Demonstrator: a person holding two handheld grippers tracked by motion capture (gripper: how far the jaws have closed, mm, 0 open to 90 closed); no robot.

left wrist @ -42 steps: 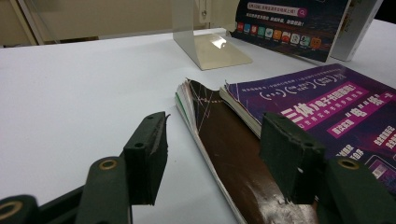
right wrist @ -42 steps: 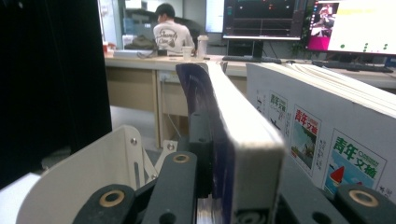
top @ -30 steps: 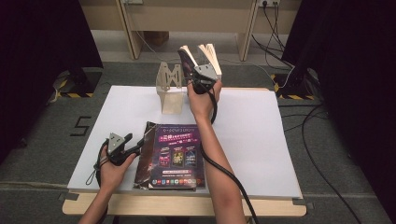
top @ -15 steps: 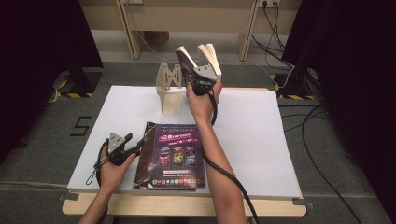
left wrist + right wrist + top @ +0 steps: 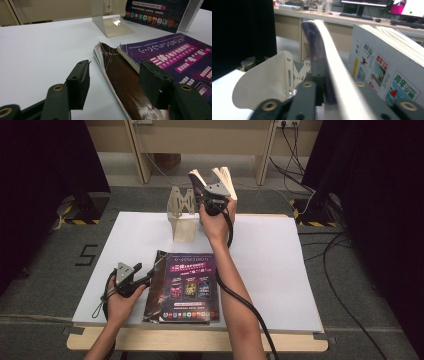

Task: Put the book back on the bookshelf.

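Note:
My right gripper (image 5: 212, 190) is raised over the table's far edge, shut on a thin purple-covered magazine (image 5: 196, 180) that stands on end. In the right gripper view the magazine (image 5: 329, 62) is pinched between the jaws of the right gripper (image 5: 325, 82). A thicker white-backed book (image 5: 384, 70) leans beside it; whether the jaws hold it too is unclear. The white metal bookend (image 5: 181, 215) stands just left of them. My left gripper (image 5: 149, 279) rests low and open at the left edge of a stack of magazines (image 5: 187, 287). Its jaws straddle the brown cover's edge (image 5: 120, 75).
The white table (image 5: 270, 265) has bare room to the right of the stack and behind the left hand. The bookend (image 5: 110, 22) stands beyond the purple top magazine (image 5: 175, 55). Cables trail over the floor at the right.

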